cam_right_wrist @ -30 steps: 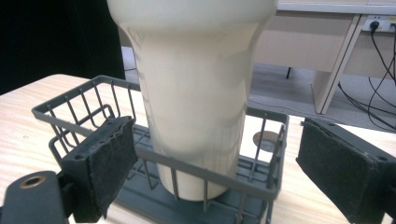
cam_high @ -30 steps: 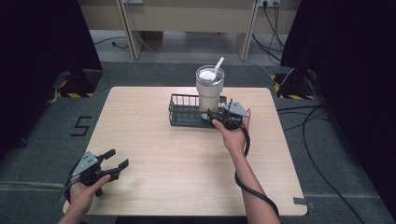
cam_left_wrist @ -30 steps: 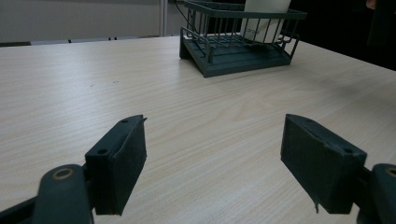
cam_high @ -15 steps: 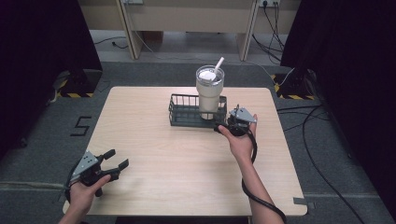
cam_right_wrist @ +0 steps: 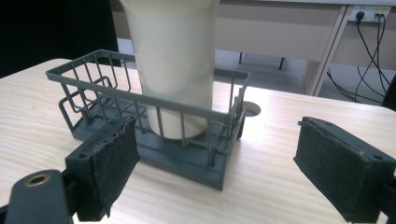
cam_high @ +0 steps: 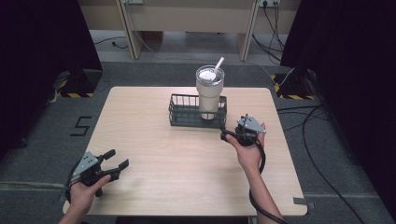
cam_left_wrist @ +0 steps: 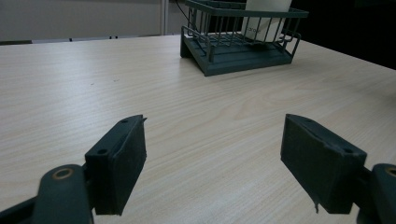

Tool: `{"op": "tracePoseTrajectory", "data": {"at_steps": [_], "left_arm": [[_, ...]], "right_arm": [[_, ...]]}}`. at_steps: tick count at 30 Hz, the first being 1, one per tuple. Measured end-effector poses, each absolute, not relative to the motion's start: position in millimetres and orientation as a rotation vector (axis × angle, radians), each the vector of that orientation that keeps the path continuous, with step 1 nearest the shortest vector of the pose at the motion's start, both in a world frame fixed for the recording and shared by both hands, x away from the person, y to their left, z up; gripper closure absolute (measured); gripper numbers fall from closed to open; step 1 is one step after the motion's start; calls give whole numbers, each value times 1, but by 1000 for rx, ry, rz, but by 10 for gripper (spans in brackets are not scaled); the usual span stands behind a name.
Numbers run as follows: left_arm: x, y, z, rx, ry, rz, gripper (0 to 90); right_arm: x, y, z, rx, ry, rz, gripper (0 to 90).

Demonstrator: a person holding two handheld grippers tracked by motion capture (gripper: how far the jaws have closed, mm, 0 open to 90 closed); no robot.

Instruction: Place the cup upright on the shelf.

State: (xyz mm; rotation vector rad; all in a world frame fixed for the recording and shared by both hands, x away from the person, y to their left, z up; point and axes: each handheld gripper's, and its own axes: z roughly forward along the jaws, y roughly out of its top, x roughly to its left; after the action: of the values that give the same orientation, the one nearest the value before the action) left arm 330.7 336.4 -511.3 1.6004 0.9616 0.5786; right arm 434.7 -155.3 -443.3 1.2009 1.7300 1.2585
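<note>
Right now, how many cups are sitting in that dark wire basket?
1. A tall cream tumbler with a white straw stands upright in the right part of the dark wire basket, toward the table's far side. The basket's left part looks bare, so nothing seems hidden.

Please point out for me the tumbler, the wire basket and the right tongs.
tumbler [cam_high: 208, 95], high view, on its cream side wall.
wire basket [cam_high: 183, 110], high view, on its bare left half.
right tongs [cam_right_wrist: 224, 177], right gripper view, midway between the pads.

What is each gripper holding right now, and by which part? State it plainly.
Nothing is held. The left gripper is open over bare table. The right gripper is open too, near the wire basket holding the tumbler, touching neither.
</note>
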Motion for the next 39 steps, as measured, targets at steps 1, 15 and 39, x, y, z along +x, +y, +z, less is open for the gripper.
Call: {"op": "tracePoseTrajectory", "data": {"at_steps": [1,15,39], "left_arm": [[331,336,-511,1601,962,579,218],[330,337,-511,1599,964,582,219],[330,336,-511,1603,961,586,219]], "right_arm": [[433,-156,-444,1204,1731,1259,135],[407,-176,-458,1238,1729,1226,141],[368,-193,-484,1263,1741,1204,145]]}}
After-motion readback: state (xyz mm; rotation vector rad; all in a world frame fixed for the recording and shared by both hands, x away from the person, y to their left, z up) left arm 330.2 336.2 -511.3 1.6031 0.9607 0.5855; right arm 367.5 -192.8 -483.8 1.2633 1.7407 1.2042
